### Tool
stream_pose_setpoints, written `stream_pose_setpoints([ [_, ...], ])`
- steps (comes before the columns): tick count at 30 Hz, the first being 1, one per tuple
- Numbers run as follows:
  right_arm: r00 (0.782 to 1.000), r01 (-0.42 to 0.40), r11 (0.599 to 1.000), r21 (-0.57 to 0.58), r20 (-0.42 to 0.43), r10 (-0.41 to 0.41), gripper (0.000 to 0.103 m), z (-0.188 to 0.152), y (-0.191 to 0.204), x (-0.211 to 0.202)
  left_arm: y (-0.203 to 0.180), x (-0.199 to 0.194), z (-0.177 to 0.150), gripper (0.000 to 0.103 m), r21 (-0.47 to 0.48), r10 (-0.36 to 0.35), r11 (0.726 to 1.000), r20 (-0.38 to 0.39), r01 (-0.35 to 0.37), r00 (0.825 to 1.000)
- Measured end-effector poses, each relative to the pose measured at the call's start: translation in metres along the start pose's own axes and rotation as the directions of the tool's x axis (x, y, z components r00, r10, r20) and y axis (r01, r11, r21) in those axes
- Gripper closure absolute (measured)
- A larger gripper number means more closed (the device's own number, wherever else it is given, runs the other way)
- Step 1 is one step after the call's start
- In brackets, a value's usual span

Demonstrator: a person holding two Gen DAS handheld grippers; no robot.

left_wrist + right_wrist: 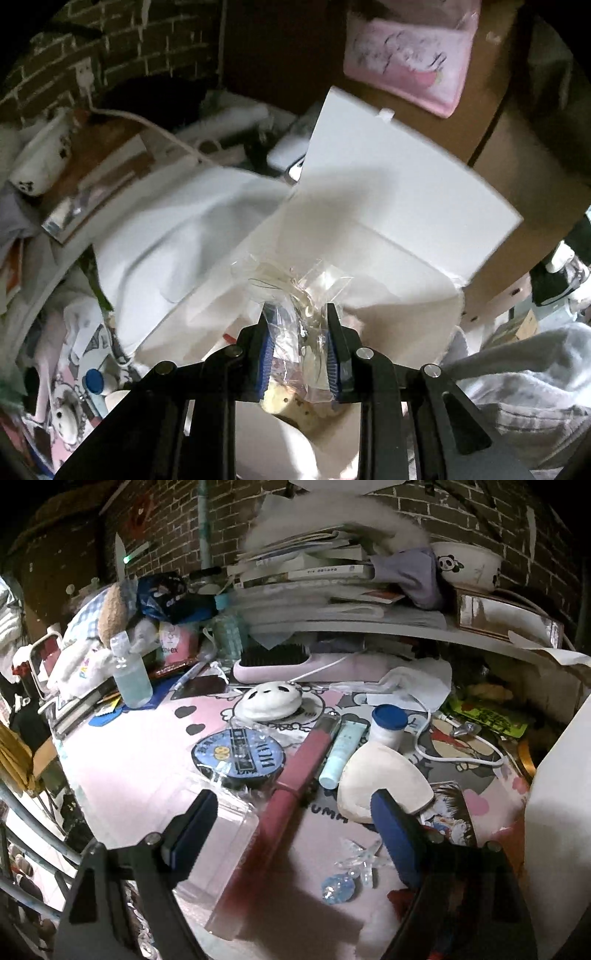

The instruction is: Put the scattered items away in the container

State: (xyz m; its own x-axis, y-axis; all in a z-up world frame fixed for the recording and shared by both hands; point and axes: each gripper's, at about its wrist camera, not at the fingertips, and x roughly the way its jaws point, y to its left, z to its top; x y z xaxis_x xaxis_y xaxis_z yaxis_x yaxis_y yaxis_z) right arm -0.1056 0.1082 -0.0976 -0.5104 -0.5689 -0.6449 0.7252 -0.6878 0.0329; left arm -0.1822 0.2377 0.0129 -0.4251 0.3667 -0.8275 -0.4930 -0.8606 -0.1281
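Your left gripper (300, 314) is clenched on a clear bag (295, 291), its blue pads pressing both sides of the crinkled plastic; you hold it over the open white box (388, 280), whose lid (399, 177) stands raised behind; a pale speckled item (286, 404) shows below the bag, though you cannot tell whether it lies in the box or in the bag.

Only your right wrist view shows the pink mat (140, 775) with the scattered things: your right gripper (295, 812) hangs released above it, fingers wide apart and grasping nothing; between them lies a long red case (291, 782); just beside that a mint tube (341, 753) and a white bottle (380, 760) with a blue cap; a round blue badge (238, 757) sits to the left; a clear crystal charm (354, 864) lies near the right finger; a white panda mask (269, 701) rests farther back; the box's white wall (561, 775) rises at the right edge.
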Motion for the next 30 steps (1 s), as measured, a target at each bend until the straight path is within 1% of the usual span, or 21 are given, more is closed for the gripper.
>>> stream_pose_setpoints([
  [5,1.000,-0.010,1.000,0.007,0.006,0.010,0.020,0.002,-0.003,-0.001,0.002,0.017,-0.001,0.084,-0.006,0.008,1.000,-0.044,-0.008,0.999],
  [9,1.000,-0.012,1.000,0.011,0.011,0.012,0.020,0.003,-0.005,-0.002,0.000,0.025,-0.004,0.084,0.009,0.033,0.999,-0.071,-0.032,0.997],
  [16,1.000,-0.013,1.000,0.028,0.013,0.013,0.020,0.003,-0.011,-0.003,-0.002,0.023,-0.008,0.080,0.024,0.046,0.999,-0.068,-0.045,0.997],
  [17,1.000,-0.013,1.000,0.029,0.012,0.013,0.020,0.003,-0.011,-0.003,-0.002,0.021,-0.009,0.073,0.024,0.046,0.999,-0.062,-0.045,0.997],
  [18,1.000,-0.013,0.999,0.029,0.012,0.012,0.020,0.003,-0.012,-0.003,-0.001,0.019,-0.009,0.057,0.020,0.043,0.999,-0.053,-0.042,0.998],
  [19,1.000,-0.012,1.000,0.029,0.012,0.011,0.020,0.003,-0.012,-0.003,-0.001,0.016,-0.009,0.048,0.014,0.034,0.999,-0.042,-0.034,0.999],
  [20,1.000,-0.011,1.000,0.028,0.013,0.010,0.020,0.003,-0.013,-0.003,0.000,0.012,-0.010,0.030,0.005,0.023,1.000,-0.025,-0.022,0.999],
  [21,1.000,-0.011,1.000,0.028,0.013,0.010,0.020,0.003,-0.013,-0.003,0.001,0.008,-0.010,0.020,-0.004,0.010,1.000,-0.008,-0.010,1.000],
  [23,1.000,-0.012,1.000,0.029,0.016,0.011,0.020,0.002,-0.014,-0.003,0.002,-0.001,-0.011,0.016,-0.022,-0.018,1.000,0.026,0.018,0.999],
  [24,1.000,-0.010,1.000,0.029,0.017,0.009,0.020,0.002,-0.014,-0.003,0.003,-0.006,-0.011,0.011,-0.030,-0.030,0.999,0.042,0.031,0.999],
  [25,1.000,-0.009,1.000,0.030,0.019,0.008,0.020,0.002,-0.015,-0.004,0.004,-0.011,-0.013,0.009,-0.036,-0.035,0.999,0.056,0.037,0.998],
  [27,1.000,-0.011,0.999,0.035,0.027,0.011,0.020,0.001,-0.016,-0.005,0.007,-0.024,-0.013,0.002,-0.042,-0.027,0.999,0.097,0.031,0.995],
  [30,0.998,-0.032,0.998,0.050,0.046,0.030,0.020,0.001,-0.019,-0.007,0.008,-0.050,-0.014,0.000,-0.028,0.000,1.000,0.172,0.005,0.985],
])
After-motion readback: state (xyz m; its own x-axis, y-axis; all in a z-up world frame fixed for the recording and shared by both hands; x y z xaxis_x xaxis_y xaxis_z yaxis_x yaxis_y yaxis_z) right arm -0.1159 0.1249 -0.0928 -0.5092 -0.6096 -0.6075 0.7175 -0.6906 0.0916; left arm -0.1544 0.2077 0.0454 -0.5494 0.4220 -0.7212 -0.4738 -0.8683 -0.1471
